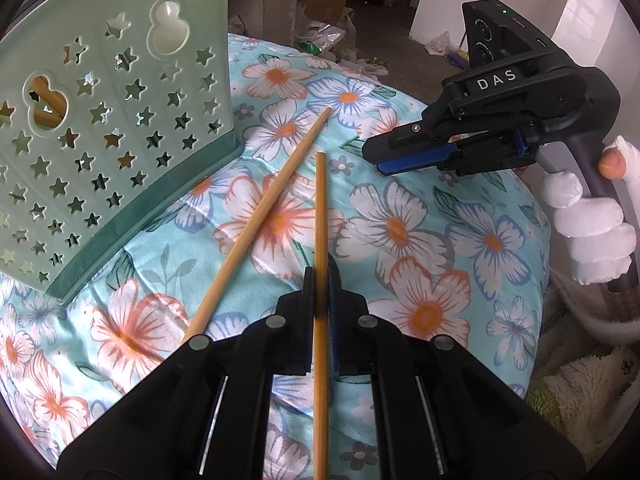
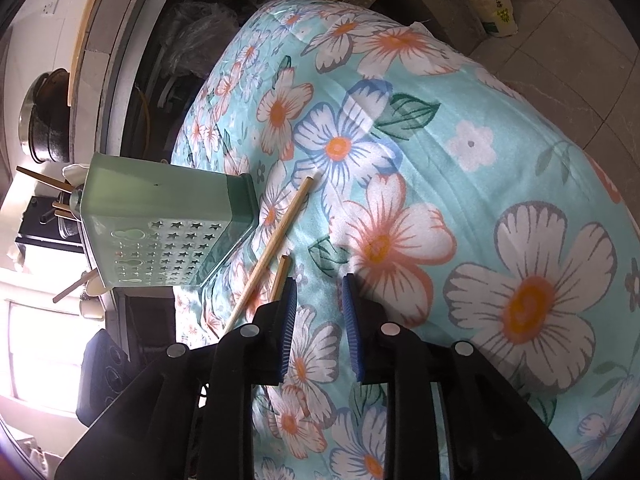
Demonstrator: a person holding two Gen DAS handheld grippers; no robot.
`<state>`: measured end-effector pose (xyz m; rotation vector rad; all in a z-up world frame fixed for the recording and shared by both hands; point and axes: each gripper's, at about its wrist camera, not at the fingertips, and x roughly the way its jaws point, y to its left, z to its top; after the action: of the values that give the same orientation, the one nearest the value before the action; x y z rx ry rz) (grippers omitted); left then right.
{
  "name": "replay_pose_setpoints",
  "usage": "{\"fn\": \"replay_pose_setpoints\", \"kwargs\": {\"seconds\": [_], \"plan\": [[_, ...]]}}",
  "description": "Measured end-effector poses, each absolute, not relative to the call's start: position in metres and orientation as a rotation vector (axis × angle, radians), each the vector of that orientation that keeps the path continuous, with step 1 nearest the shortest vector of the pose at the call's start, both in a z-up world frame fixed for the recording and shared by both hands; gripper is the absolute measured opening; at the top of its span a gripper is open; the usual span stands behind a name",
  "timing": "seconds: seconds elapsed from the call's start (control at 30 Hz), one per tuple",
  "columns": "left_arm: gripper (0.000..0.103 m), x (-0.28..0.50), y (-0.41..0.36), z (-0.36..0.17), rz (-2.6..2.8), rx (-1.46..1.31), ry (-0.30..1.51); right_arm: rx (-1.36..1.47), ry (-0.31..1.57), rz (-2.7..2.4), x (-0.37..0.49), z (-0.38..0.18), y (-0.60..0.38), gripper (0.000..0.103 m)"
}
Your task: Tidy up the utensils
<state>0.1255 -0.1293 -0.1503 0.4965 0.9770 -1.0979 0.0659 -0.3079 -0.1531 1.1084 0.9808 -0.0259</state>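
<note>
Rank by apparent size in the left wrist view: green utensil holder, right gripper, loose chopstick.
1. green utensil holder, nearest and partly cropped
2. right gripper
3. loose chopstick, long but thin; its lower end is hidden by the left gripper

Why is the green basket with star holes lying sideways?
Why, I cannot tell. The green plastic star-holed basket is tipped over on the floral quilt; wooden sticks poke sideways from its mouth.

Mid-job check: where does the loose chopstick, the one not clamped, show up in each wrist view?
Left wrist view: the loose chopstick runs diagonally across the middle, left of the clamped chopstick held by the left hand-held gripper.
Right wrist view: the same chopstick slants at centre-left, beyond the open right hand-held gripper.
Shared landmark: the green star-holed holder, just left of it in both.
</note>
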Motion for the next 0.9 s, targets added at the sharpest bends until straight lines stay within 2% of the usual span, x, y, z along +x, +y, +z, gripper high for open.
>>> {"fn": "replay_pose_setpoints", "kwargs": {"seconds": [0.9], "plan": [[0.006, 0.1278, -0.1296, -0.1508, -1.098, 0.495, 0.978, 1.119, 0.981, -0.025, 0.0669, -0.1537, -0.3086, 0.024]]}}
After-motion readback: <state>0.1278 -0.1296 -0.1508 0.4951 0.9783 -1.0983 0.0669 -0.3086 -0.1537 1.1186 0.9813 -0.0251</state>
